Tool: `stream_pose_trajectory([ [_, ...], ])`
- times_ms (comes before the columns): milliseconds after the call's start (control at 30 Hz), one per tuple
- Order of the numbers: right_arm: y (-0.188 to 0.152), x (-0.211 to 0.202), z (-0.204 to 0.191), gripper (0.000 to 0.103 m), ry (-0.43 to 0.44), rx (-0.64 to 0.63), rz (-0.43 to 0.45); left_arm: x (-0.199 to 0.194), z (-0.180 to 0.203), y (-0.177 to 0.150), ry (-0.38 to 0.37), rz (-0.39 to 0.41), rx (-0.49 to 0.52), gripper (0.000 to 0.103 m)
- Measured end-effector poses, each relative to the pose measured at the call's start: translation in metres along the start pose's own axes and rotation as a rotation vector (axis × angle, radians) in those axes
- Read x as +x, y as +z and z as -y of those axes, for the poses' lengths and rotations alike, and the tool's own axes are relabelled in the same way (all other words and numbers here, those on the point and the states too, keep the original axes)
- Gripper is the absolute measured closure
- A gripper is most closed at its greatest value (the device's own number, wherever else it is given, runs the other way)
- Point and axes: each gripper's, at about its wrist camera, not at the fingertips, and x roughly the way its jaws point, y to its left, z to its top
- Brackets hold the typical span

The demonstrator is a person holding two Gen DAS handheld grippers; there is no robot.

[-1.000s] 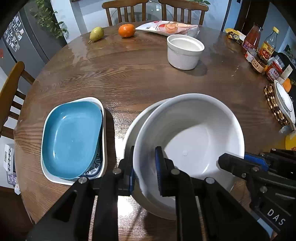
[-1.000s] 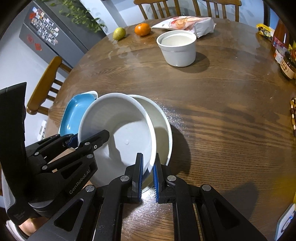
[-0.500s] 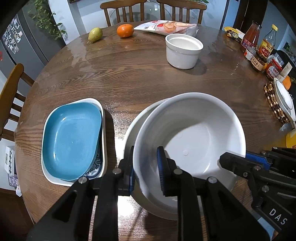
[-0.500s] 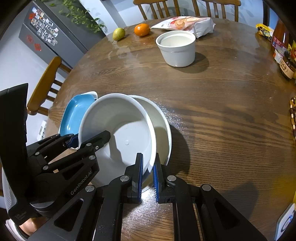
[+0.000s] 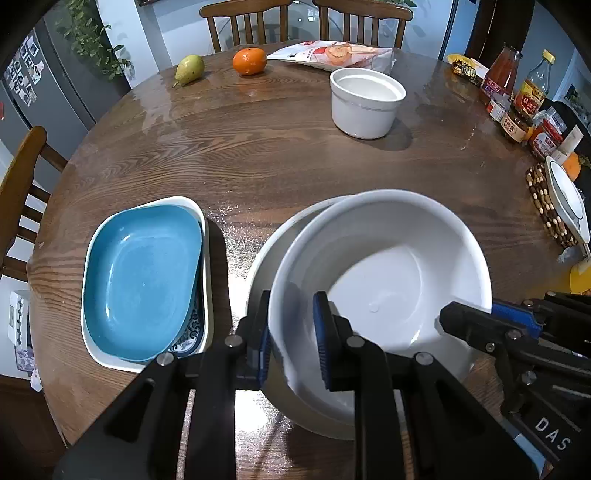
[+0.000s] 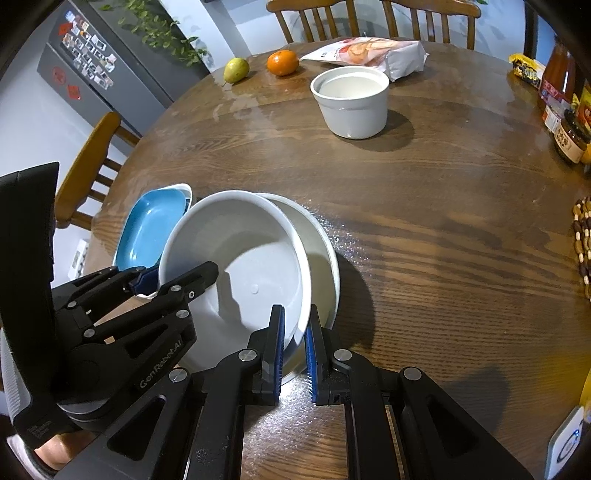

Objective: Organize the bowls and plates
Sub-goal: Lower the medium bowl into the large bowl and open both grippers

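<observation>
where the round dark wooden tabletop lies nearest the cameras, item one: left hand-held gripper, black with blue pads, jaws set astride the near-left rim of a large white round bowl; the outer pad lies against the wall, the inner pad shows a gap from it, so no firm pinch is seen. item two: right hand-held gripper, jaws drawn narrow and clamped on the near-right rim of the same bowl. the bowl sits tilted inside a second, wider white round bowl, whose rim shows beyond it on the far side and which rests on the tabletop.

item three, just left of the bowls: a stack of rounded-rectangular dishes, a glossy blue plate on top, a blue-and-white patterned plate peeking out beneath, and a white plate at the bottom.

item four, mid-table and well apart from the stack: a small white straight-sided ceramic bowl, upright.

item five, far edge: a green pear, an orange mandarin and a pale snack bag lying flat.

item six, right edge: a cluster of sauce bottles and jars, and a white dish on a beaded wooden trivet.

item seven, beyond the tabletop: wooden chairs, a grey refrigerator carrying magnets, and a trailing green plant.
</observation>
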Motion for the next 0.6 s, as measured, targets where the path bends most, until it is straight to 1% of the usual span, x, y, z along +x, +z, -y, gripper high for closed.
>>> stream_pose_trajectory([
  [167, 0.000, -0.001, -0.001, 0.092, -0.004, 0.004, 0.003, -0.002, -0.002, 0.001, -0.014, 0.005, -0.005, 0.082],
  [300, 0.001, -0.003, -0.001, 0.092, -0.010, 0.002, 0.012, -0.004, -0.002, 0.002, -0.021, 0.016, -0.006, 0.074],
  [400, 0.002, -0.007, -0.001, 0.092, -0.013, 0.006, 0.036, -0.005, -0.003, 0.004, -0.023, 0.025, -0.012, 0.071],
  [467, 0.003, -0.012, 0.002, 0.092, -0.018, 0.013, 0.059, -0.008, -0.005, 0.005, -0.033, 0.034, -0.022, 0.062],
  [533, 0.005, -0.016, 0.005, 0.091, -0.019, 0.024, 0.074, -0.012, -0.006, 0.006, -0.028, 0.051, -0.025, 0.043],
  [567, 0.005, -0.018, 0.008, 0.088, -0.019, 0.032, 0.082, -0.015, -0.006, 0.007, -0.018, 0.067, -0.025, 0.041],
  [600, 0.006, -0.020, 0.010, 0.082, -0.021, 0.040, 0.090, -0.018, -0.007, 0.009, -0.011, 0.078, -0.026, 0.040],
])
